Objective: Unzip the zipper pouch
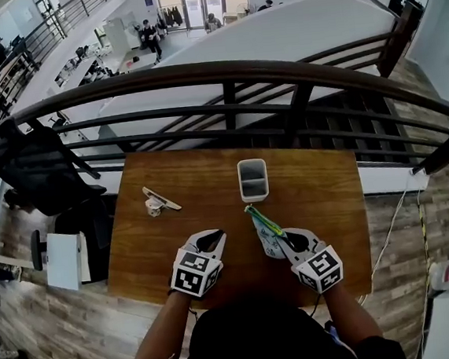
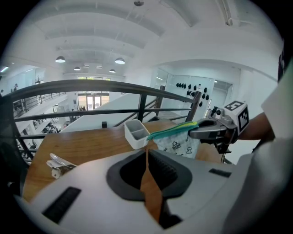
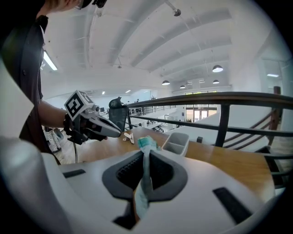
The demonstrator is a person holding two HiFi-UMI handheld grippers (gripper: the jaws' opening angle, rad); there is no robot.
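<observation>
Pouch (image 1: 266,234) held over table (image 1: 321,197), right gripper (image 1: 286,240) pinching its teal zipper edge | left gripper (image 1: 217,237) pressed together, empty, nearby | risk: the thin pinch may slip once the zipper is tugged

**Table** (image 1: 177,258): directly before the person; railing (image 1: 222,72) runs behind its far edge.

**Two-compartment tray** (image 1: 253,179): on the table at 12 o'clock from its centre, near the far edge.

**Clip** (image 1: 159,201): on the table at 10 o'clock, well apart from the tray and to its left.

**Zipper pouch** (image 1: 266,230): at 4 o'clock, before the tray, its near end between the jaws of the right gripper (image 1: 287,237).

**Left gripper** (image 1: 217,237): at 7 o'clock over the table, left of the pouch and apart from it.

**Office chair** (image 1: 37,165): off the table, beyond its left edge, at 10 o'clock.
</observation>
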